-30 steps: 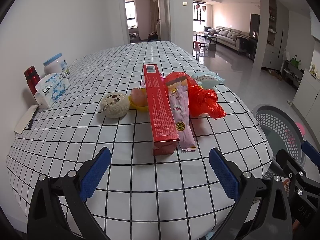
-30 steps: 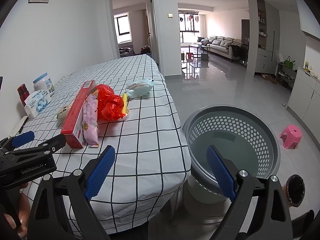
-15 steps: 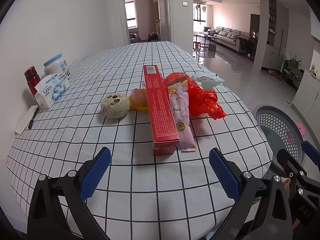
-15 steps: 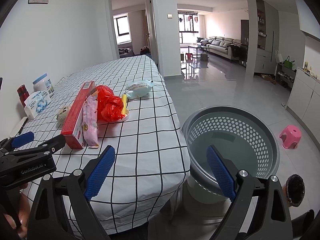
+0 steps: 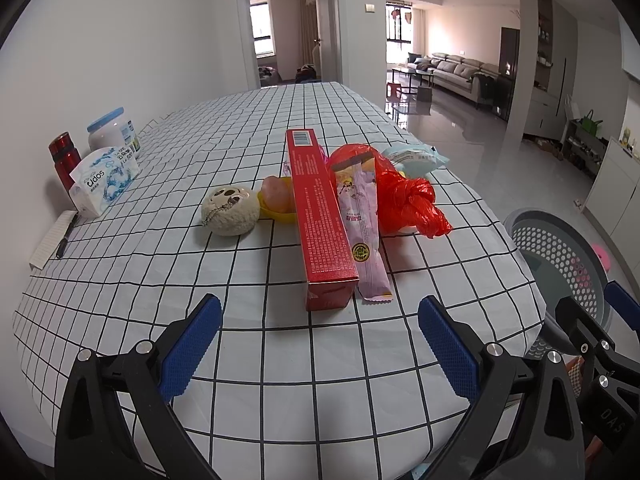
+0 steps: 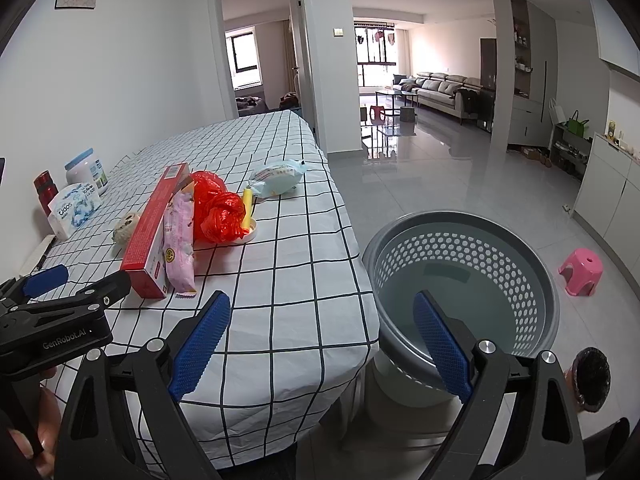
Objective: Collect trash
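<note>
Left gripper [image 5: 320,332] wide open, empty, hovering low over the near edge of the table [image 5: 280,360]; right gripper [image 6: 320,332] likewise wide open, holding nothing, aimed past the table corner toward the basket [image 6: 460,280]. Over the last second nothing had shifted: both grippers sat where they were, no item moved. Judged from that, collection had not begun and the pause was a choosing moment. Trash lay in a cluster mid-table, just ahead of the left gripper: red box [image 5: 320,216] nearest, pink wrapper [image 5: 366,232] touching its right side, red bag [image 5: 404,200] behind that, pale blue packet [image 5: 414,158] farthest. Plush ball [image 5: 230,210] and a yellow-dish item [image 5: 276,202] sat left of the box. Basket stood on the floor beside the table's right edge, seemingly empty. Box end was probably the easiest first grab.
</note>
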`<state>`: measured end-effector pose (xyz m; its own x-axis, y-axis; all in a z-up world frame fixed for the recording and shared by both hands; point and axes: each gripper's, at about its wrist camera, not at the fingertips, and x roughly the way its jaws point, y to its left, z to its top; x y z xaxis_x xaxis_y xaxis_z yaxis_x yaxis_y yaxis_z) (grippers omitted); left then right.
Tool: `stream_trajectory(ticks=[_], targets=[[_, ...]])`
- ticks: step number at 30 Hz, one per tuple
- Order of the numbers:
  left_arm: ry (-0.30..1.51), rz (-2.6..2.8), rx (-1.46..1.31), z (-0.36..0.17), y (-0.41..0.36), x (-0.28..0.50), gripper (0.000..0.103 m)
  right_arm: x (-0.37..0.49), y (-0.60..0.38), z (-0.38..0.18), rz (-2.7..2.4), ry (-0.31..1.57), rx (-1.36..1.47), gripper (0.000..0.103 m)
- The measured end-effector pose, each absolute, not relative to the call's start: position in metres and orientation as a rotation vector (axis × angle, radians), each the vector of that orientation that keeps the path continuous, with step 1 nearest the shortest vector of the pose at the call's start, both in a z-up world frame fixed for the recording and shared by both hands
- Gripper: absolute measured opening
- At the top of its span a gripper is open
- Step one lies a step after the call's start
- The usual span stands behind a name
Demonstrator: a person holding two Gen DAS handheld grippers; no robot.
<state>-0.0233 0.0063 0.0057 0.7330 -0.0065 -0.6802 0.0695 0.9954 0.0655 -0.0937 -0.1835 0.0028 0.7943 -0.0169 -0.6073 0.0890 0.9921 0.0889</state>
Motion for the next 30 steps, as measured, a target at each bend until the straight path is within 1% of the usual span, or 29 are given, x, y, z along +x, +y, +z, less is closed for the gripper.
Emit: stream_trajectory(ticks=[10, 16, 30], targets=[[0.757, -0.036, 0.084, 0.002, 0.008, -0.022, 0.097, -0.093, -0.187, 0.001, -0.047, 0.656, 0.135, 0.089], [0.758, 0.006, 0.07, -0.002, 0.025, -0.016, 0.097, -0.086, -0.185, -0.003, -0.024, 0.663, 0.146, 0.089], [0.757, 0.098, 0.027, -0.003, 0.066, 0.014, 0.097, -0.039, -0.164, -0.009, 0.075, 0.674, 0.126, 0.089]])
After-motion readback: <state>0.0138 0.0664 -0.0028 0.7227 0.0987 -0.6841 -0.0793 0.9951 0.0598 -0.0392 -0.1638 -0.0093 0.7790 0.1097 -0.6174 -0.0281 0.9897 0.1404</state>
